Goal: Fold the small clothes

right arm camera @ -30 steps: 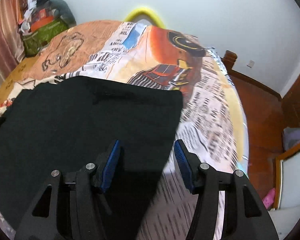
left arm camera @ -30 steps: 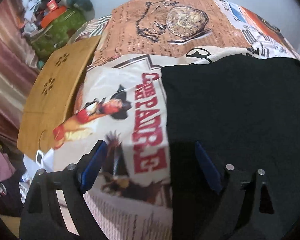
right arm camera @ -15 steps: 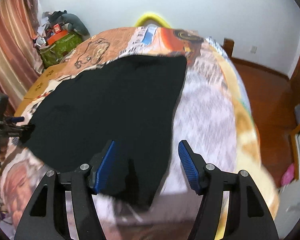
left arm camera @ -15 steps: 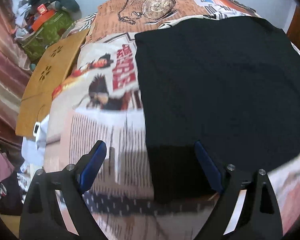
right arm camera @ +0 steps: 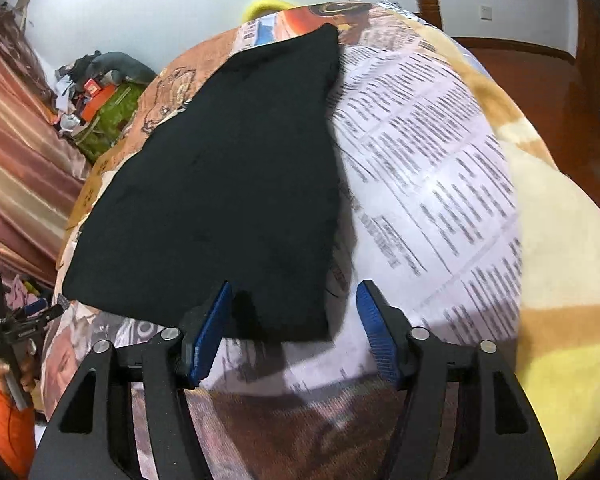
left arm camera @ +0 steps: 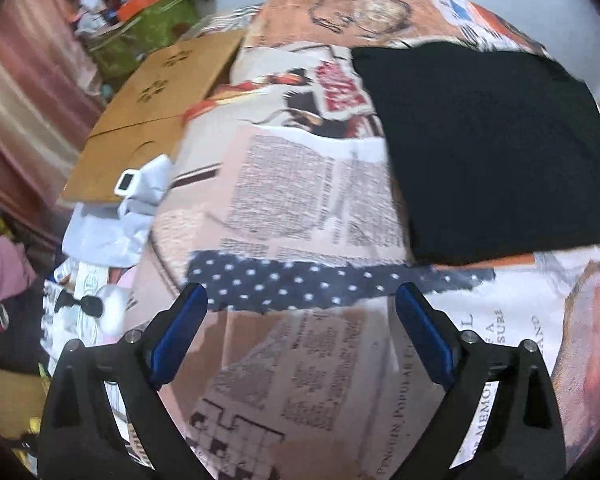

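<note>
Black garment (right arm camera: 220, 184) flat on printed bedspread (left arm camera: 300, 200), left gripper (left arm camera: 300, 320) wide, right gripper (right arm camera: 294, 320) wide at hem

Black garment (left arm camera: 496, 152): plain dark fabric, spread flat on printed bedspread (left arm camera: 312, 200), no visible wrinkles or print. Left wrist view: fills 1–3 o'clock area, near edge straight, near-left corner squared. Right wrist view (right arm camera: 220, 184): tapers toward far corner at 12 o'clock; near edge at centre.

pale wall (right arm camera: 140, 8), wooden floor (right arm camera: 540, 80) (reddish)
</note>
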